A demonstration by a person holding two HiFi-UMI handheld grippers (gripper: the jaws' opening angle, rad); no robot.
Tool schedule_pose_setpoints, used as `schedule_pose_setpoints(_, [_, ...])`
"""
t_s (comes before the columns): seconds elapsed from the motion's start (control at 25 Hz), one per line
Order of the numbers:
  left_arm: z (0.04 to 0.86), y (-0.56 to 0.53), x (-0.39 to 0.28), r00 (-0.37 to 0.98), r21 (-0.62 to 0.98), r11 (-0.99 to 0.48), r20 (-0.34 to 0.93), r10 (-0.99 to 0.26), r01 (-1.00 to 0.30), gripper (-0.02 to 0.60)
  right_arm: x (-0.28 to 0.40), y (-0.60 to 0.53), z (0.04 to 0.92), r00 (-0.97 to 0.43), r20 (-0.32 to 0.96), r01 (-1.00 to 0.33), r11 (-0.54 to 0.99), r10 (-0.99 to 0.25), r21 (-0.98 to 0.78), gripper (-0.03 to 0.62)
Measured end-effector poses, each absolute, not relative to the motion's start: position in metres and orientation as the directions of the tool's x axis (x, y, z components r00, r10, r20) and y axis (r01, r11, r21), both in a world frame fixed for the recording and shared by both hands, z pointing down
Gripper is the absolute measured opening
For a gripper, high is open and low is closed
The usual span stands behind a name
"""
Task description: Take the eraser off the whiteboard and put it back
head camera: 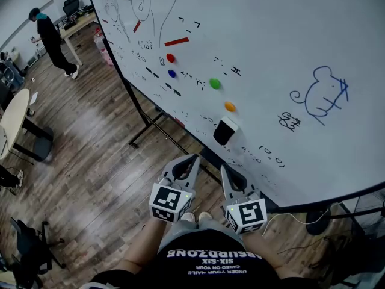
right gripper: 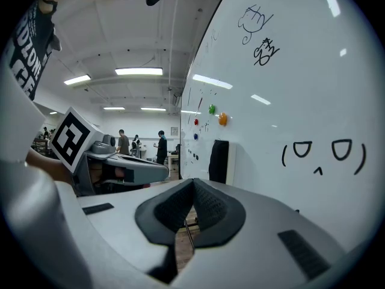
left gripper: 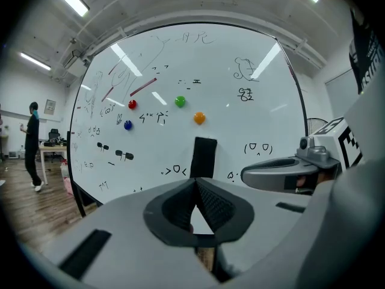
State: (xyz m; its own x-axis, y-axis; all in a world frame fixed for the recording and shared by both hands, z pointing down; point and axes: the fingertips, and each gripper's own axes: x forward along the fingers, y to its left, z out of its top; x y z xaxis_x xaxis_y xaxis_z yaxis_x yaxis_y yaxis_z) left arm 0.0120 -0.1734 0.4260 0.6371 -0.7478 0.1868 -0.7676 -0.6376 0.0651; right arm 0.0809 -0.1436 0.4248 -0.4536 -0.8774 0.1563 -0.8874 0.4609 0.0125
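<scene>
Eraser point(head camera: 225, 130) stuck on whiteboard point(head camera: 289, 41) over wood floor point(head camera: 90, 155); left gripper point(head camera: 193, 158) and right gripper point(head camera: 224, 169) were closed, empty.

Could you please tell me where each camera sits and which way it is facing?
Head view: on the person's head, looking steeply down at the whiteboard and eraser; shows left claw, right claw and shirt.
Left gripper view: on the left claw, facing the whiteboard along its shut jaws; right claw at right.
Right gripper view: on the right claw, looking along the whiteboard past its shut jaws; left claw at left.
Shared: all three see the eraser and green magnet.
</scene>
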Motion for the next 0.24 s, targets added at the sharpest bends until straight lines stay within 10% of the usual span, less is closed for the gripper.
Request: schedule_pose_setpoints(0.24, [0.4279, -0.1726, 0.0090, 0.633, 0.058, -0.635, 0.193, -0.750, -0.770, 0.008, 0.0802, -0.1424, 0.4244, -0.453, 0.154, -0.888, 0.460, -0.878, 0.013, -0.003])
